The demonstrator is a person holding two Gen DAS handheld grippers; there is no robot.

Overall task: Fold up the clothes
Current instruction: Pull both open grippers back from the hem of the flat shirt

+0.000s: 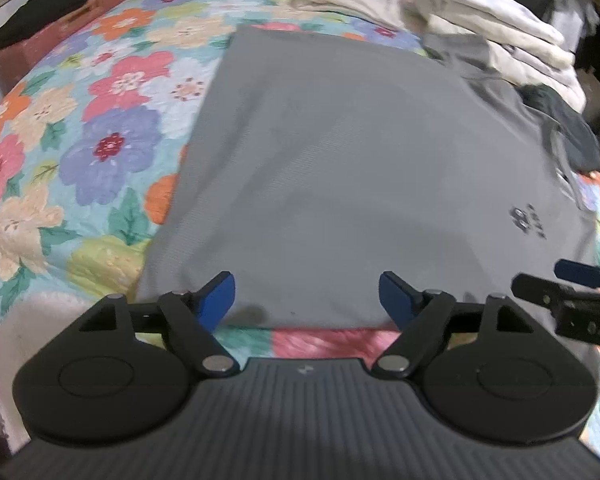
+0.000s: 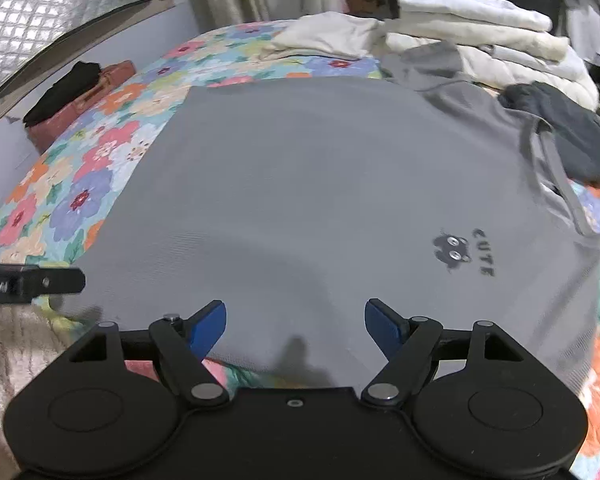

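A grey T-shirt (image 1: pixel 340 168) with a small dark print lies flat on a flowered bedspread (image 1: pixel 100 120); it also shows in the right wrist view (image 2: pixel 300 184), where the print reads "CUTE" (image 2: pixel 460 250). My left gripper (image 1: pixel 307 300) is open and empty, just above the shirt's near edge. My right gripper (image 2: pixel 295 326) is open and empty over the same near edge, further right. The right gripper's fingers (image 1: pixel 572 280) show at the right edge of the left wrist view. The left gripper's finger (image 2: pixel 40 280) shows at the left edge of the right wrist view.
A stack of folded white clothes (image 2: pixel 480 36) sits at the far right of the bed, with a cream garment (image 2: pixel 328 36) beside it. A dark garment (image 2: pixel 560 136) lies by the shirt's collar. A reddish box with black cloth on it (image 2: pixel 76 96) stands at the far left.
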